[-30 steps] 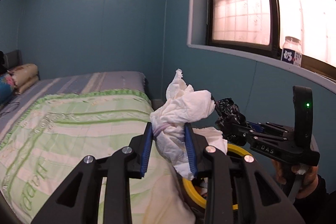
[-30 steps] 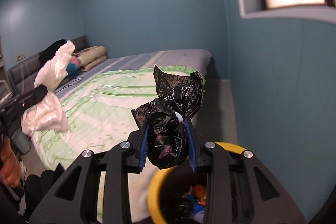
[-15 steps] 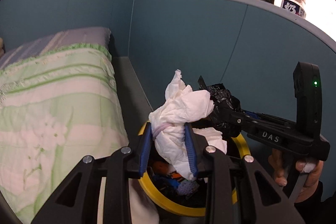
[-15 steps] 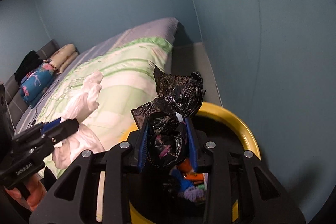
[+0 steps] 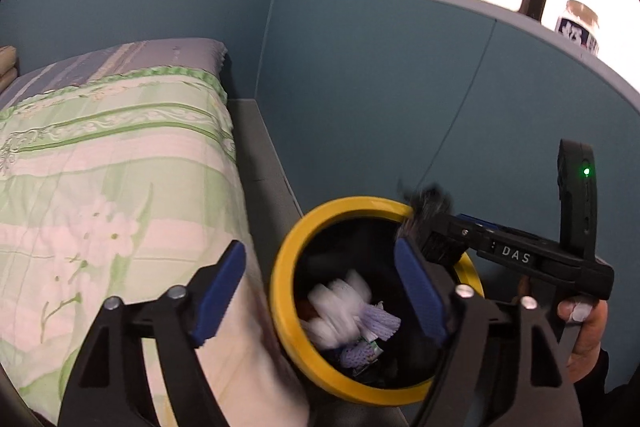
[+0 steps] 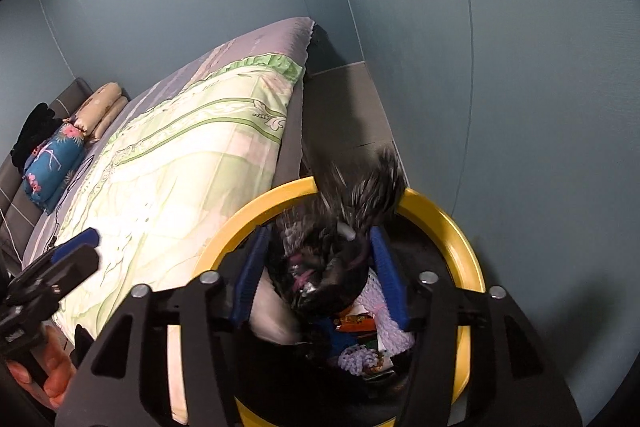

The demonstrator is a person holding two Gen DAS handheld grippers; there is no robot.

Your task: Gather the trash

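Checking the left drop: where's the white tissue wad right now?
In the left wrist view the white tissue wad is blurred inside the yellow-rimmed bin, between the open left gripper fingers, beside purple netting, the bed to its left.

Yellow-rimmed bin (image 5: pixel 288 311), black bag (image 6: pixel 340 227), white tissue (image 5: pixel 336 311), green floral quilt (image 5: pixel 100 187), teal wall (image 5: pixel 380 87)

A bed (image 6: pixel 192 131) with a green floral quilt (image 5: pixel 100 187) stands against teal walls (image 5: pixel 380 107). A blue floral pillow (image 6: pixel 52 167) lies near its headboard. A labelled jar (image 5: pixel 580 27) stands on the window sill (image 5: pixel 520 23).
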